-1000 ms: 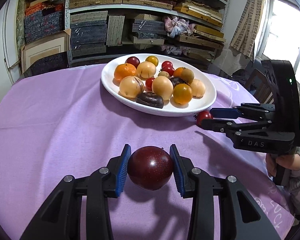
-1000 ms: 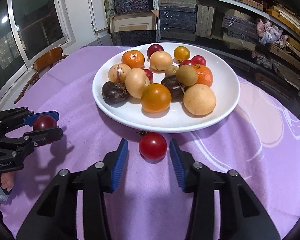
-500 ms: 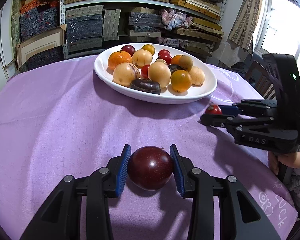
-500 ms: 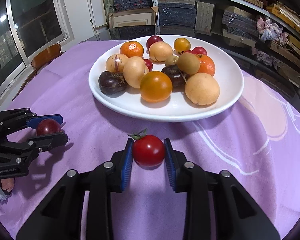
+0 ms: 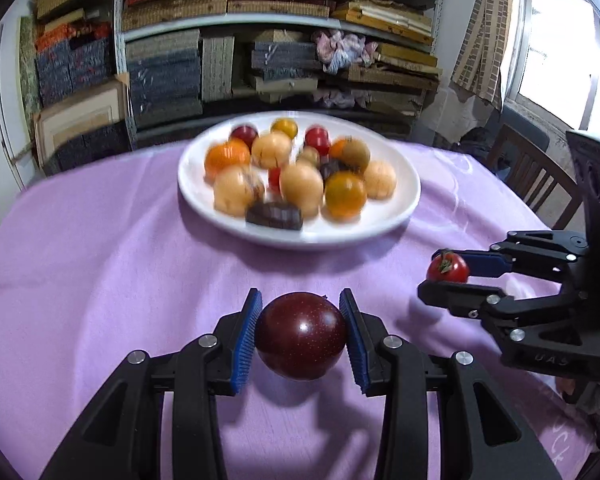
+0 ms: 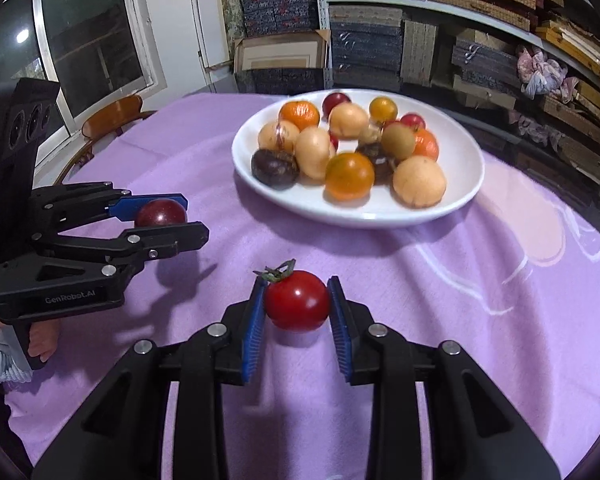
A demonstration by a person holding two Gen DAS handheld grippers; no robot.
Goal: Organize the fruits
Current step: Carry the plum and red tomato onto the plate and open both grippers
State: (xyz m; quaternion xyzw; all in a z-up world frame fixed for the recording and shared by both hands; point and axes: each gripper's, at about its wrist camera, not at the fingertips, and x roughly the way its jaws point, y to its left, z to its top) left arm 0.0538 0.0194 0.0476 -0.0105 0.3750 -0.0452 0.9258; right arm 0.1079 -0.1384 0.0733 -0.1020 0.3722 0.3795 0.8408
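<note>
My left gripper [image 5: 300,336] is shut on a dark red plum [image 5: 301,336], held just above the purple cloth; the same plum [image 6: 161,213] shows in the right wrist view at the left. A small red tomato [image 6: 297,301] with a green stem sits between the blue pads of my right gripper [image 6: 297,312], which is shut on it and lifted off the cloth. From the left wrist view that tomato [image 5: 448,268] appears at the right. Beyond both stands a white plate [image 6: 456,204] heaped with several oranges, pale round fruits, dark fruits and small tomatoes.
A purple cloth [image 5: 100,264] covers the round table. Wooden chairs stand at the table's edge [image 6: 112,116] [image 5: 536,176]. Shelves stacked with boxes and mats [image 5: 228,56] fill the wall behind, and a window [image 6: 68,40] is at the side.
My right gripper closed on the tomato by the plate's near rim and lifted it back from the plate. My left gripper kept its hold on the plum and rose slightly.
</note>
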